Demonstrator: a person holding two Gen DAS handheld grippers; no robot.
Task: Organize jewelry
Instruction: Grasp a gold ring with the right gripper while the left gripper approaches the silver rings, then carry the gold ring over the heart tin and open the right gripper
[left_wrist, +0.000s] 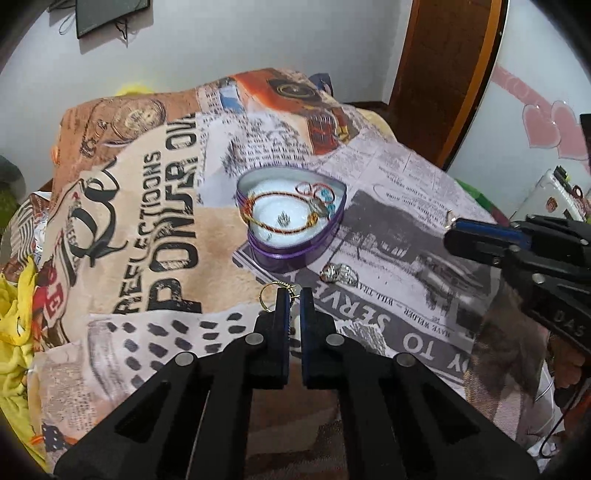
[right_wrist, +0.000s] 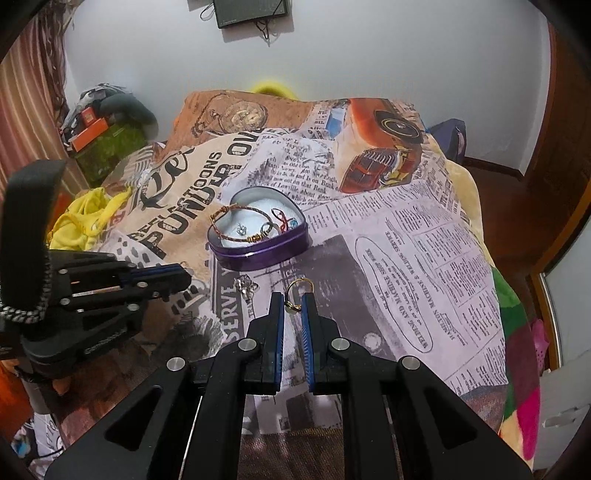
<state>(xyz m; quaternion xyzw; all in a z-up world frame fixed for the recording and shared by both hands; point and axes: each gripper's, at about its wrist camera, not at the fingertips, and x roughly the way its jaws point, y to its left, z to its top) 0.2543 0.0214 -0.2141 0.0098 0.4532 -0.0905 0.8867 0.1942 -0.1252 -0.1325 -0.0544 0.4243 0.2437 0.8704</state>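
Observation:
A purple heart-shaped tin (left_wrist: 295, 251) (right_wrist: 258, 254) sits on the printed blanket with a braided bracelet (left_wrist: 273, 218) (right_wrist: 240, 221) and small pieces inside. My left gripper (left_wrist: 294, 295) is shut on a gold earring (left_wrist: 271, 291) with a hoop, just in front of the tin. My right gripper (right_wrist: 293, 301) is shut on a gold ring (right_wrist: 297, 291); it also shows in the left wrist view (left_wrist: 456, 225) to the right of the tin. A silver piece (left_wrist: 338, 275) (right_wrist: 246, 286) lies on the blanket between the grippers and the tin.
The printed blanket (left_wrist: 388, 229) (right_wrist: 406, 240) covers a raised bed. Yellow cloth (right_wrist: 81, 225) lies at its left. A wooden door frame (left_wrist: 443, 74) stands at the right and a white wall behind.

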